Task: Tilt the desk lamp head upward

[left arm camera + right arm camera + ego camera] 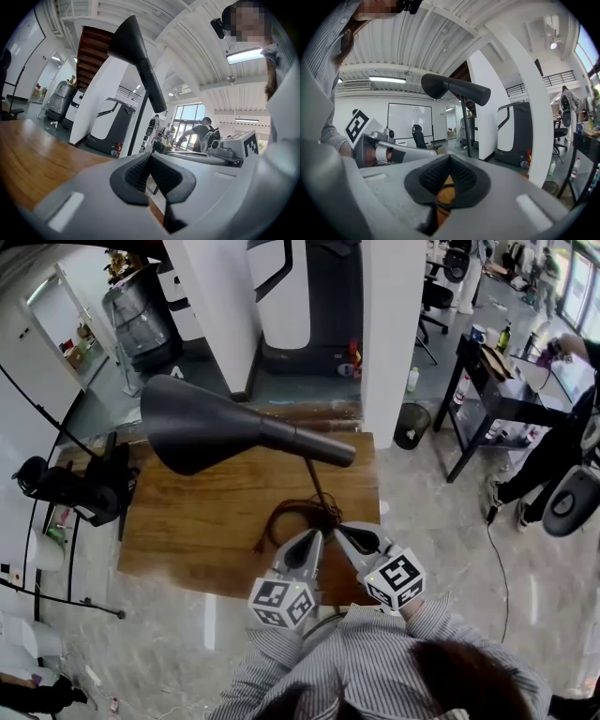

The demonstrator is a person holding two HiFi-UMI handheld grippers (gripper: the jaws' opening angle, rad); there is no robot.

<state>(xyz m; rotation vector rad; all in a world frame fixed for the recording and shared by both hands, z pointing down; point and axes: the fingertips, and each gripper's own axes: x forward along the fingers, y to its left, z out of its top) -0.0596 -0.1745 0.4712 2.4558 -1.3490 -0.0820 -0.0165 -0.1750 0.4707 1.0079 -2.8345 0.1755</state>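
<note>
- Left claw point(150, 157): pads together at the tips, nothing between them. It sits low at the near edge of the counter point(187, 521).
- Right claw point(449, 159): pads also meet, empty. It lies just beside the left claw, and both point toward the lamp.
- Just beyond the claw tips, a coiled brown cord point(298, 517) lies on the counter at the foot of the thin lamp stem point(317, 486).
- Lamp head point(202, 423): dark cone above and ahead of both claws, untouched, with its wide mouth toward the left. It reads roughly level in the right gripper view.
- Judgement: the tilt is not begun. Neither claw is on the lamp.
- Risk: the stem is thin and the head long, so a push far out on the cone could rock or tip the whole lamp if the base is not steadied.
- Risk: a shut claw nudging the smooth cone may slip off.
- Risk: a claw reaching low could snag the cord and drag the base.
</note>
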